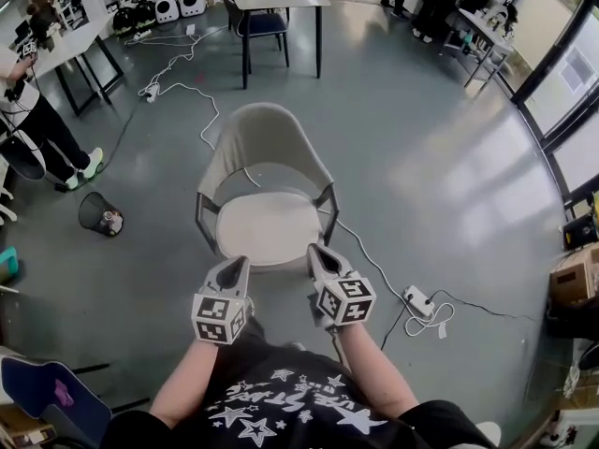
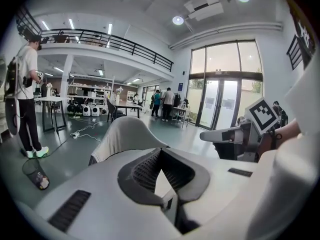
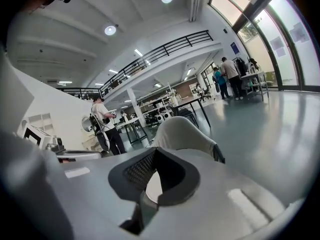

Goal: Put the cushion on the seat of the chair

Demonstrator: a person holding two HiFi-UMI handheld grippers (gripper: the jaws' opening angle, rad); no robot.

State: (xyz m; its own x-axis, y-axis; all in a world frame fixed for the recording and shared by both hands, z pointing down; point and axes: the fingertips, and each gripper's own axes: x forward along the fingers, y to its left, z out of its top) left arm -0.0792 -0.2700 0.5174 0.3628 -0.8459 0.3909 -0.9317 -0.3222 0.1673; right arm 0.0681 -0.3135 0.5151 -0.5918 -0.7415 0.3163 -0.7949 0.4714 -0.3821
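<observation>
One chair point(image 1: 267, 143) stands in the middle of the grey floor point(image 1: 440, 185), its curved back away from the person and its seat facing them. On that seat lies the cushion point(image 1: 267, 227), a pale round pad that fills the seat from the back to the front edge. It looks flat and centred, with no corner hanging over as far as the head view shows. By that reading the main part of the task is done: the cushion is where the task wants it.

Both grippers are just short of the seat's front edge, side by side and apart from each other. The left gripper point(image 1: 239, 266) has its jaws closed tip to tip, with nothing caught between the pads. Only a pale surface, probably the cushion, shows through the gap behind the tips in its own view. The right gripper point(image 1: 319, 251) stands the same way: jaws fully together and empty. Neither one touches the cushion or the chair.

What is left looks small. At most a check that the pad sits square, then the hands can come away. A thin cable point(image 1: 370, 265) on the floor runs past the chair and plays no part.
</observation>
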